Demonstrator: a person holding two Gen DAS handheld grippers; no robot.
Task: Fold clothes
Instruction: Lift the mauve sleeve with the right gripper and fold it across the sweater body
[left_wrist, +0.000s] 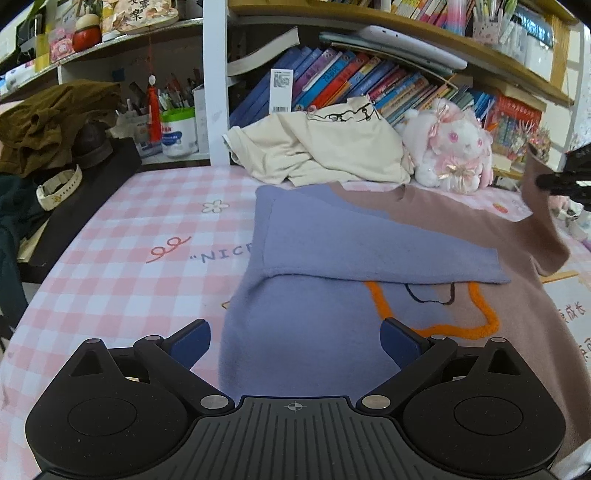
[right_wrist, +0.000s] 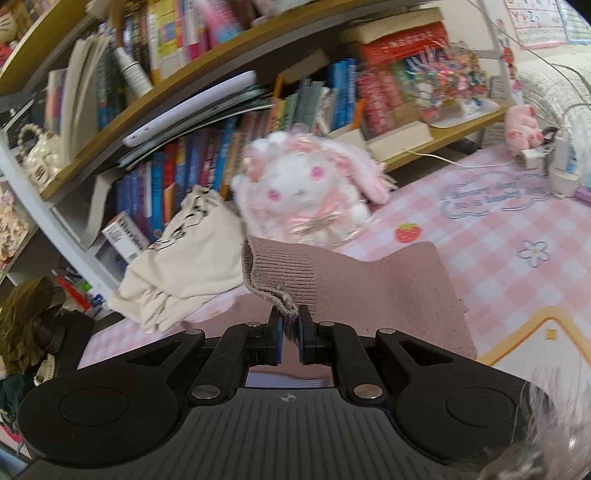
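Left wrist view: the left claw (left_wrist: 295, 343) hangs released over the sweater (left_wrist: 332, 258) spread on the checked surface (left_wrist: 129, 236); a white tub (left_wrist: 179, 129) holds pens.

Right wrist view: the right claw (right_wrist: 290, 332) grips the sweater's ribbed cuff (right_wrist: 277, 277), raised.

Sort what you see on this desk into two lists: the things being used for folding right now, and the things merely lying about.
In use:
- blue and mauve knitted sweater
- its ribbed mauve cuff, pinched by the right gripper
- left gripper, open above the sweater

Lying about:
- crumpled cream T-shirt
- white and pink plush rabbit
- olive-green garment
- cream wristwatch
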